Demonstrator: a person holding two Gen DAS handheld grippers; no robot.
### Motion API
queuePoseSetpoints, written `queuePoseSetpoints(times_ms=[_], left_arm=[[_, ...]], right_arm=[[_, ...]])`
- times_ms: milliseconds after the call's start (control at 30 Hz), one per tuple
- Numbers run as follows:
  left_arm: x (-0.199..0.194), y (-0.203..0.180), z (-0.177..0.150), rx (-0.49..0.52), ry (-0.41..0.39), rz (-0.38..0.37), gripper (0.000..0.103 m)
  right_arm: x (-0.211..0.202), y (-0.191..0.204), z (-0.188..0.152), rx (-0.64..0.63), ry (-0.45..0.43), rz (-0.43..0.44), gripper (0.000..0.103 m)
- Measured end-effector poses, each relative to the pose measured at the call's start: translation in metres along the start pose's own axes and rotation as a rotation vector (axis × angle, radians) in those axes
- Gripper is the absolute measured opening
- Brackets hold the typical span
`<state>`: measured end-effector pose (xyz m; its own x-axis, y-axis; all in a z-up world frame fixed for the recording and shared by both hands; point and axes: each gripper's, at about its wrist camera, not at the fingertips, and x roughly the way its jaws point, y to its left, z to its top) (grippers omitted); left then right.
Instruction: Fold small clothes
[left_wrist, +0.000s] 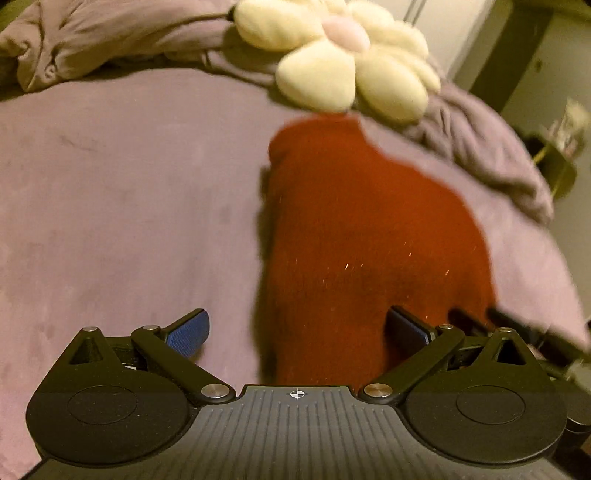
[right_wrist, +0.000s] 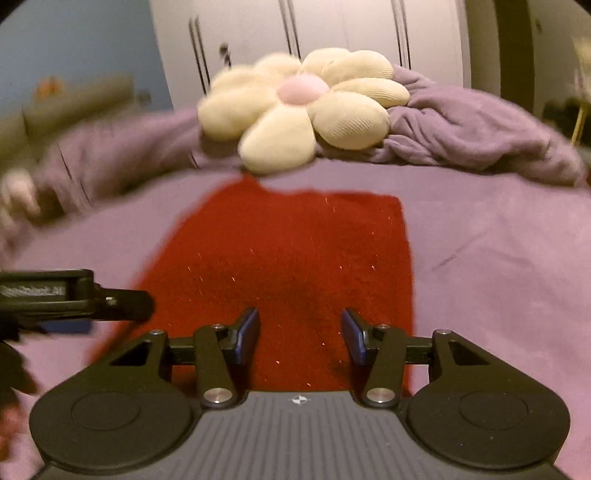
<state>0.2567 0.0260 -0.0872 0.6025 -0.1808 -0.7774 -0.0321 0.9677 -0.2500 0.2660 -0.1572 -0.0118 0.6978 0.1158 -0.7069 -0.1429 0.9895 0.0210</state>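
A red knitted garment (right_wrist: 288, 266) lay flat on the purple bedspread (right_wrist: 498, 277), filling the centre of the right wrist view and the right half of the left wrist view. Its far end touched a cream flower-shaped cushion (right_wrist: 295, 107) at the top of both frames, which rested against a bunched purple blanket (right_wrist: 461, 129). The right gripper (right_wrist: 300, 334) hovered over the garment's near edge, fingers spread, pinching nothing. The left gripper (left_wrist: 297, 330) had its fingers spread wide, also empty, one over the bedspread, the other over the red cloth.
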Motion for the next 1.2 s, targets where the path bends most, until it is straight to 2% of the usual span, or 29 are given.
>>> queuePoseSetpoints(times_ms=[67, 133, 233, 300, 367, 467, 533, 567, 667, 800, 933, 1200], left_arm=[[-0.007, -0.003, -0.002, -0.006, 0.017, 0.016, 0.103], [-0.02, -0.003, -0.006, -0.003, 0.017, 0.03, 0.103], [-0.039, -0.006, -0.025, 0.029, 0.023, 0.062, 0.103], [-0.044, -0.013, -0.041, 0.06, 0.067, 0.104, 0.103], [-0.051, -0.019, -0.062, 0.113, 0.089, 0.133, 0.103], [-0.064, -0.023, -0.086, 0.166, 0.107, 0.192, 0.103], [-0.069, -0.027, -0.092, 0.215, 0.119, 0.221, 0.103], [-0.071, -0.029, -0.091, 0.234, 0.125, 0.235, 0.103], [-0.08, -0.033, -0.086, 0.261, 0.118, 0.259, 0.103], [-0.092, -0.036, -0.073, 0.253, 0.121, 0.245, 0.103], [-0.103, -0.036, -0.057, 0.239, 0.078, 0.265, 0.103], [-0.107, -0.042, -0.04, 0.255, 0.049, 0.278, 0.103]], right_arm=[[-0.003, 0.011, 0.003, -0.073, 0.025, -0.05, 0.049], [-0.017, 0.015, 0.008, -0.078, 0.05, -0.078, 0.049], [-0.04, 0.019, -0.005, -0.062, 0.128, -0.062, 0.052], [-0.051, 0.023, -0.024, -0.044, 0.23, -0.025, 0.068], [-0.065, 0.026, -0.047, -0.023, 0.287, 0.01, 0.074], [-0.086, 0.029, -0.074, 0.007, 0.347, -0.013, 0.086], [-0.094, 0.029, -0.078, 0.02, 0.369, -0.032, 0.091], [-0.096, 0.03, -0.077, 0.02, 0.377, -0.05, 0.098], [-0.109, 0.031, -0.065, 0.014, 0.335, -0.078, 0.099], [-0.12, 0.031, -0.038, 0.039, 0.284, -0.08, 0.099], [-0.124, 0.035, -0.021, 0.003, 0.238, -0.123, 0.099], [-0.117, 0.026, -0.003, 0.109, 0.292, -0.119, 0.099]])
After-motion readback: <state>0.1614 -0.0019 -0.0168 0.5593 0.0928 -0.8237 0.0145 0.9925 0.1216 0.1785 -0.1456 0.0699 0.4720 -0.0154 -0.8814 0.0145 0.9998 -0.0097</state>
